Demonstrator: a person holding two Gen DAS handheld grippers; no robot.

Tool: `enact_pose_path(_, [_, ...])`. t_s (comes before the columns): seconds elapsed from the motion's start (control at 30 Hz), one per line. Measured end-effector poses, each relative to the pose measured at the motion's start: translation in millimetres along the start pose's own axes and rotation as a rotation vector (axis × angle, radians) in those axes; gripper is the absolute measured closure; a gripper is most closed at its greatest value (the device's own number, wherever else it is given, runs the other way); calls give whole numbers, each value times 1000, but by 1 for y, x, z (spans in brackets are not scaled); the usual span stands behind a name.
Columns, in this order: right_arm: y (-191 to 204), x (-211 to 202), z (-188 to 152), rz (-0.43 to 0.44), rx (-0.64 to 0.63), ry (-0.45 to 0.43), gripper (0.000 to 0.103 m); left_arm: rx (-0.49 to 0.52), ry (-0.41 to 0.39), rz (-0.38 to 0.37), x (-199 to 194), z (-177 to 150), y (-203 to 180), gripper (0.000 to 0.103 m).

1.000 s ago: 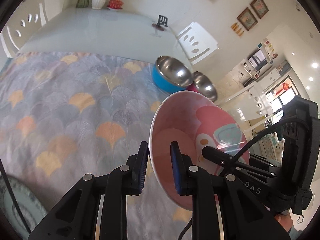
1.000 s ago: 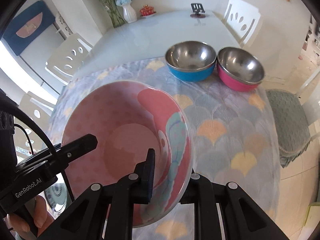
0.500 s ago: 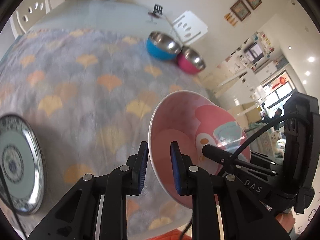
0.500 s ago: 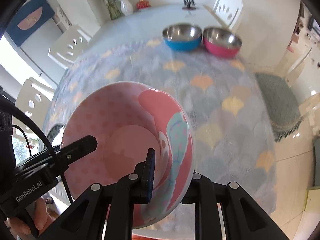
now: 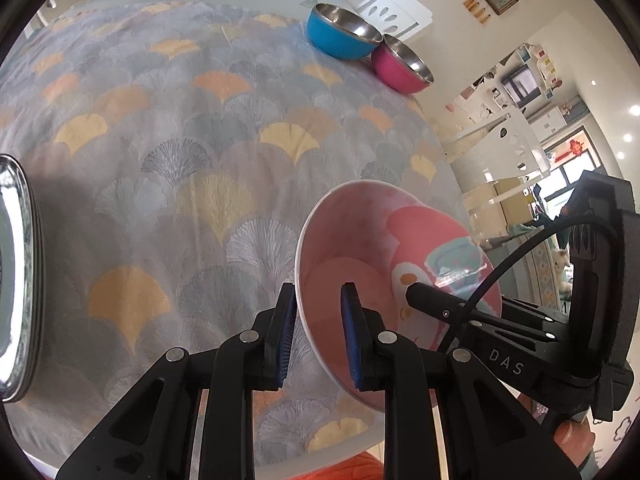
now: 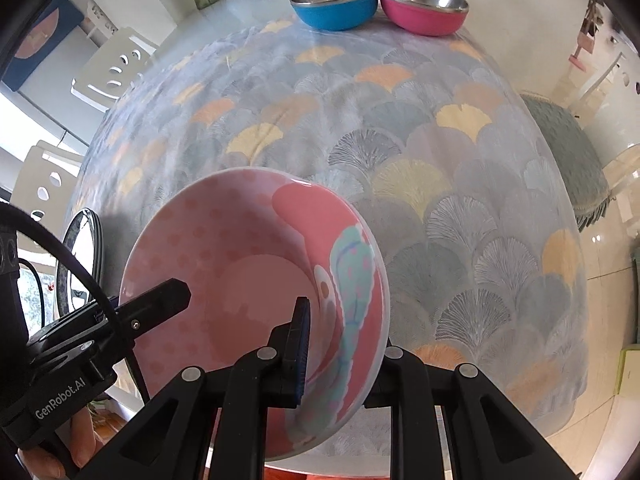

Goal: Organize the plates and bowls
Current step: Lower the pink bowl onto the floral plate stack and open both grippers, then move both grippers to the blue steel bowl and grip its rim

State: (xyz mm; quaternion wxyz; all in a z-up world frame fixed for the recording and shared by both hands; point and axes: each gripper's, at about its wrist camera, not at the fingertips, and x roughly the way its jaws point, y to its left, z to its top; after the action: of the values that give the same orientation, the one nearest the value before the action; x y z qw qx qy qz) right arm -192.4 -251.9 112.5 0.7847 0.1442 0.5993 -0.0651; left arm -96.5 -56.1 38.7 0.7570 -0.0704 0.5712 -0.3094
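**Dining table, fan-pattern cloth: one pink bowl carried between two grippers**

Dining room, bright; tablecloth (image 5: pixel 208 152) printed with grey and orange fan shapes covers the near part of the table.

Item 1. Pink bowl (image 6: pixel 248 280), patterned inside, off the cloth and tilted on edge above the near side of the table. You hold it by opposite sides of its rim, which likely keeps a wide, shallow piece from swinging as you carry it.

Item 2. Left gripper (image 5: pixel 318 332): jaws nearly closed, pinching the bowl's rim, one blue pad inside the wall and one outside.

Item 3. Right gripper (image 6: pixel 344 344): jaws likewise narrow and clamped on the opposite rim; the inner pad shows, the outer one sits behind the wall.

Item 4. Blue bowl (image 6: pixel 334 4) and magenta bowl (image 6: pixel 424 8), steel-lined, touching side by side at the far edge, well apart from the pink one.

Item 5. Patterned plate (image 5: pixel 16 276), at the left edge of the cloth, near your bowl; probably the sorting spot for flatware.
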Motion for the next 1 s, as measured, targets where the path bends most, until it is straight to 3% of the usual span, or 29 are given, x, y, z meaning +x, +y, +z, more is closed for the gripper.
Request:
enact_pose_path(0.2, [-3,0,1,-16,-15,-25,84,-27,-45,1,-6,5,7,84])
enact_pose_path(0.47, [-14,-36,0,-15,19,-68,84,-27,-106,22,-43,17,14,84])
enact_pose_path(0.67, [-21,-77,1,66,75,-97,84,25,-147,16,-75,32,1,83])
enact_pose_path(0.83, [-18,-119,28,127,90,-178,84,111,-198,1,-98,69,-24,82])
enact_pose_path(0.9, [-19,-128,43,150,100,-201,78,140,-212,-9,-102,87,-34,75])
enact_pose_path(0.93, [-20,-132,55,162,106,-217,70,156,-221,-6,-102,98,-38,70])
enact_pose_path(1.0, [-23,-135,73,166,114,-239,59,187,-230,0,-100,122,-45,70])
